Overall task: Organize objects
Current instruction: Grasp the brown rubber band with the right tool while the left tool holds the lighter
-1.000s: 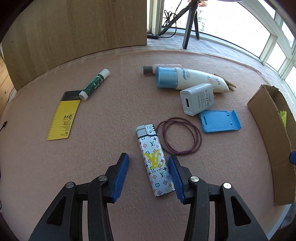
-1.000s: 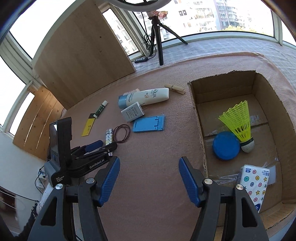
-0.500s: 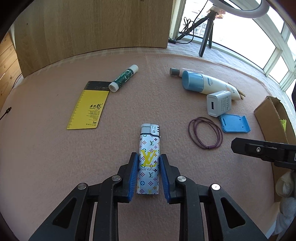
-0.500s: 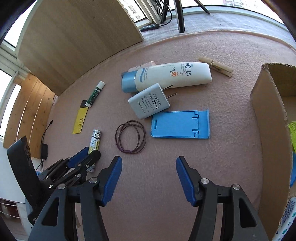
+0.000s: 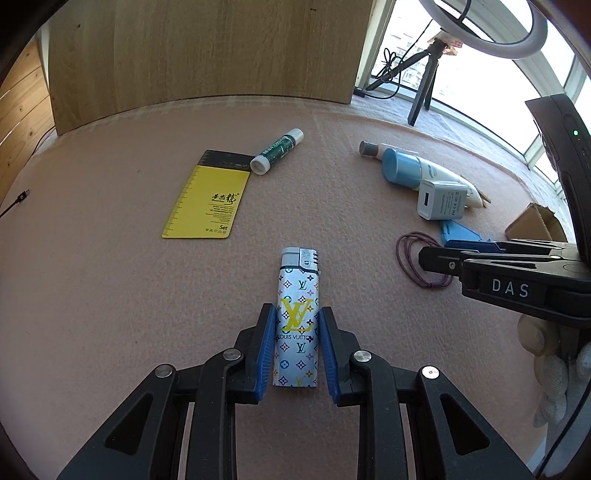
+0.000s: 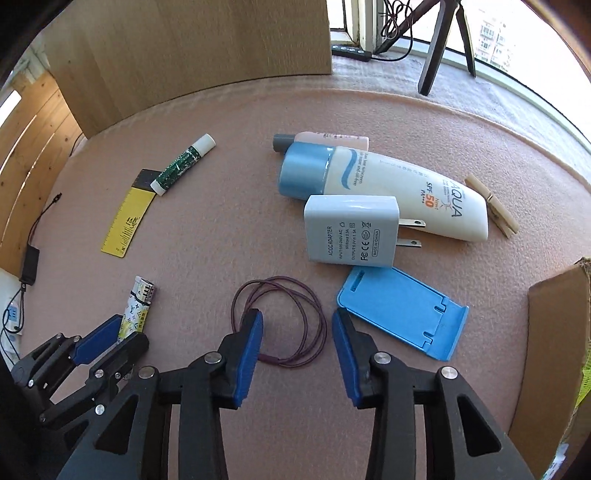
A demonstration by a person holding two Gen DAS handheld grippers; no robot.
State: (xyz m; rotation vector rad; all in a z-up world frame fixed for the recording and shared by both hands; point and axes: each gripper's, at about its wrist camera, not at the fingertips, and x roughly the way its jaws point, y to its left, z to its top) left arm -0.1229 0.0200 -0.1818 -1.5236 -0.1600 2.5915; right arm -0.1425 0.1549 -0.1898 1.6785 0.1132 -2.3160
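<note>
Lighter point(image 5: 297, 325) pinched between left fingers point(image 5: 266, 343), right fingers point(image 6: 250, 345) narrowing, hair tie point(image 6: 295, 314) partly between them

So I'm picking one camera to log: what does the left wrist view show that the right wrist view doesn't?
Only the left wrist view: the ring light at the window and a gloved hand on the right claw.

Only the right wrist view: the wooden clothespin shown whole, and the right claw closing over the hair tie, pads not yet on it.

Both: the lighter in the left claw, yellow card, charger, sunscreen tube, blue stand.
</note>
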